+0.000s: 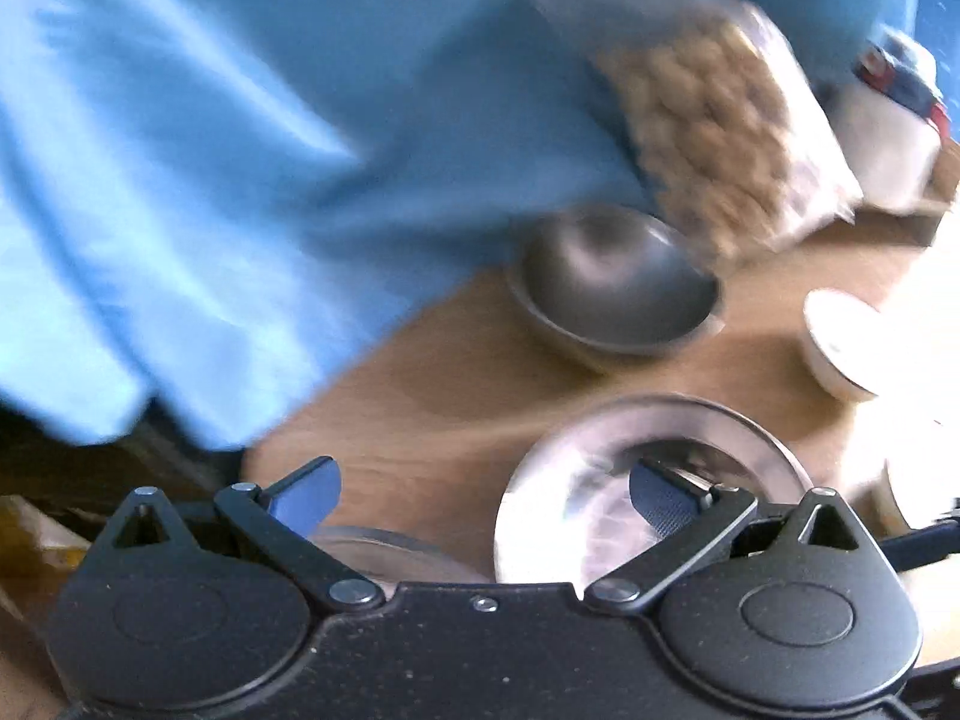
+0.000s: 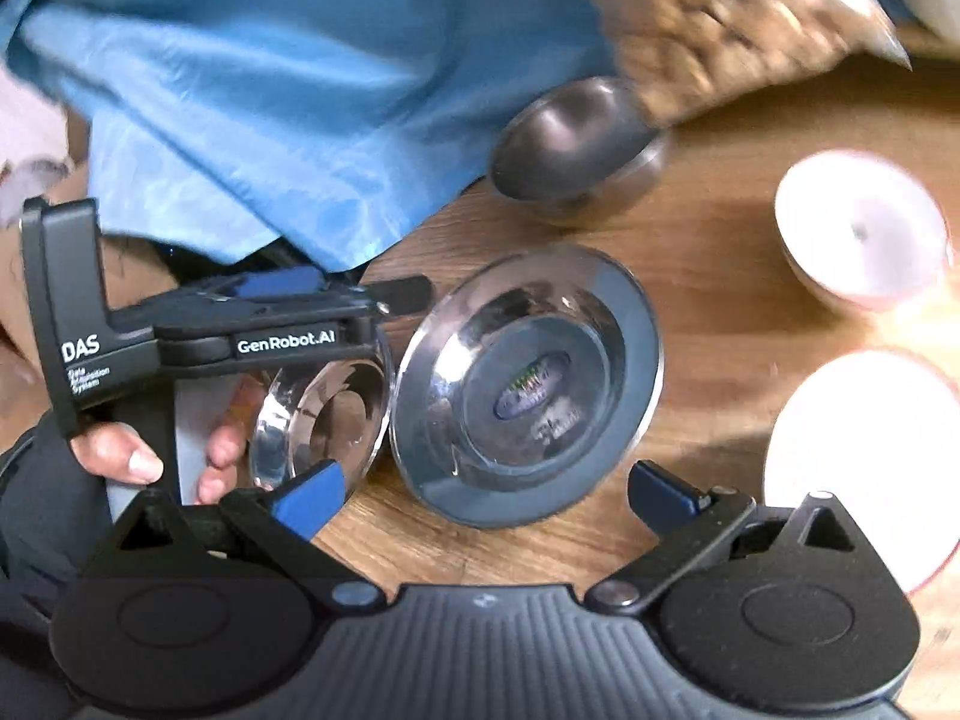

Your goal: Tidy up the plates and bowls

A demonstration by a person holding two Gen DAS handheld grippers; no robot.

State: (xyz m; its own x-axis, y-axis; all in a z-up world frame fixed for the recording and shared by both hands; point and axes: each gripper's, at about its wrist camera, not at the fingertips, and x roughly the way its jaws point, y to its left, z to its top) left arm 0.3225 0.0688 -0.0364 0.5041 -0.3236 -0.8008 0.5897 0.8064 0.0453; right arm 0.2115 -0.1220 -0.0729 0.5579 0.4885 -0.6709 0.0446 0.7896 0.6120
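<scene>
With both the left gripper (image 1: 485, 495) and right gripper (image 2: 485, 495) wide open and empty, the jaws should straddle the steel plate (image 2: 528, 387) rim squarely before stacking it.

The bag of nuts (image 2: 720, 18) is blurred and cut off above (contents uncertain); the lower white bowl (image 2: 864, 456) runs off right.

Wooden worktop (image 2: 708, 276), rumpled blue cloth (image 2: 288, 90) draped over its far edge, clear bag of tan nuts (image 2: 714, 12) beside the cloth, white container (image 1: 888, 138) behind it
</scene>
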